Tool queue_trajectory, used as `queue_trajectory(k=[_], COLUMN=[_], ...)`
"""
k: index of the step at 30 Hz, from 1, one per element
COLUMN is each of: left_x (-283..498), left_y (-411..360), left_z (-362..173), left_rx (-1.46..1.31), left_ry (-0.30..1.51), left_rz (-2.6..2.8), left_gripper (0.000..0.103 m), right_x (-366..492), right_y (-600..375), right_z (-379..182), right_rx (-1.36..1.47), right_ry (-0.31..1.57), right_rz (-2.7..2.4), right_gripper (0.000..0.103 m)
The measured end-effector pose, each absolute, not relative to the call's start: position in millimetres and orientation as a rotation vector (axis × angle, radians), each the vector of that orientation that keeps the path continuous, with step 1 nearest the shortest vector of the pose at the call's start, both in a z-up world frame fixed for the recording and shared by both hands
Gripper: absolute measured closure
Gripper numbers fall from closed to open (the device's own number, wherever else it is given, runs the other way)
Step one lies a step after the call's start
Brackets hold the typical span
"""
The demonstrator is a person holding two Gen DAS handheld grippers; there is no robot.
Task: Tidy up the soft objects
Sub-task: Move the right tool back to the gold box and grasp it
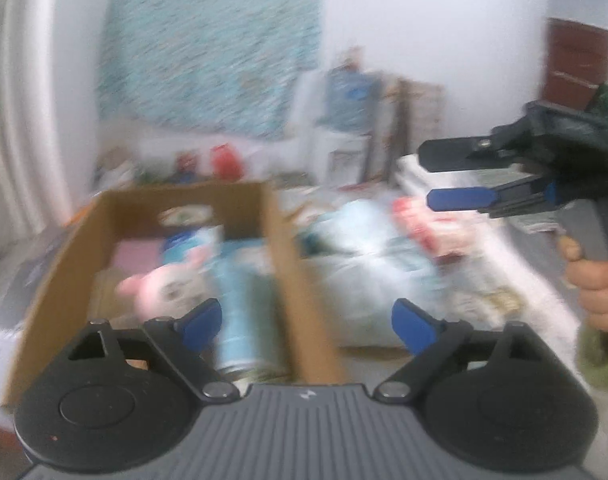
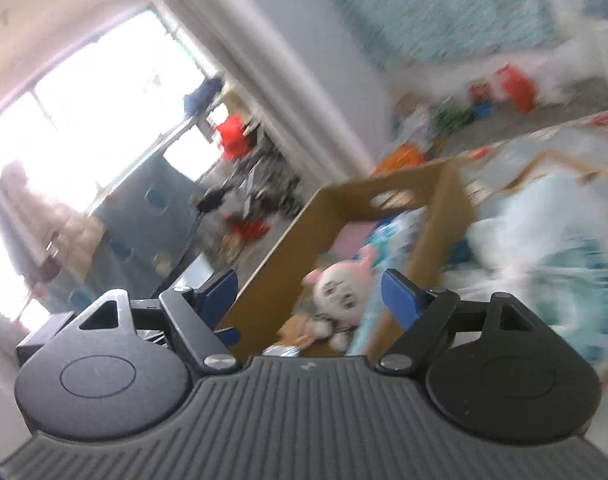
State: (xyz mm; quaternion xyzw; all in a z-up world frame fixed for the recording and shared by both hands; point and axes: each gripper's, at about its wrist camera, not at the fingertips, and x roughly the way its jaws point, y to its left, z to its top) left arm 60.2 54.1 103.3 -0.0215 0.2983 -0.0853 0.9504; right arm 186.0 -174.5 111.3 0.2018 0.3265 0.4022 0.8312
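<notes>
Holding my left gripper [image 1: 306, 322] wide and empty, I look over a cardboard box [image 1: 282, 248] where a pink-eared plush toy [image 1: 160, 288] lies among blurred soft things. My right gripper [image 2: 310, 300], also wide and empty, points at that box. Beyond lies a pale bundle [image 1: 368, 240].

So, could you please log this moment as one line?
left gripper: open, empty | right gripper: open, empty | plush toy: in cardboard box
</notes>
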Motion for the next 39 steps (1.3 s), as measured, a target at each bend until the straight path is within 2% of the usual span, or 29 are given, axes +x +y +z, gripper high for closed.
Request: queue_trajectory(k=[6,13,15,17,21,23,27,39], left_x=[69,103,111,118,125,123,121,115], left_y=[-22,-106,-123,-134,-148,-152,-151,-140], left_z=[92,31,13,-4,-26,-31,-35,-42], left_rx=[-0.018,0.006,0.012,0.007,0.037,0.048,0.05,0.016], left_ry=[0.592,0.687,0.715,0.749,0.804,0.817,0.824,0.852], left_rz=[-0.375,-0.461,-0.461,-0.474,-0.492,-0.5,-0.5,-0.499], left_gripper=[0.008,0.011,0.016,0.021,0.033,0.034,0.034,0.034], right_x=[168,192,202,216,239,250,251,207], right_y=[-276,-331,-337,-342,-354,-357,-359,-323], right_z=[94,37,19,5,-21,-33,-50,-52], right_rx=[0.523,0.49,0.468,0.443,0.4,0.401,0.407,0.39], right_ry=[0.611,0.749,0.78,0.809,0.845,0.867,0.907,0.959], right_rz=[0.644,0.455,0.417,0.362,0.29,0.287,0.277,0.323], right_gripper=[0.021,0.021,0.025,0.036,0.05,0.055,0.057,0.056])
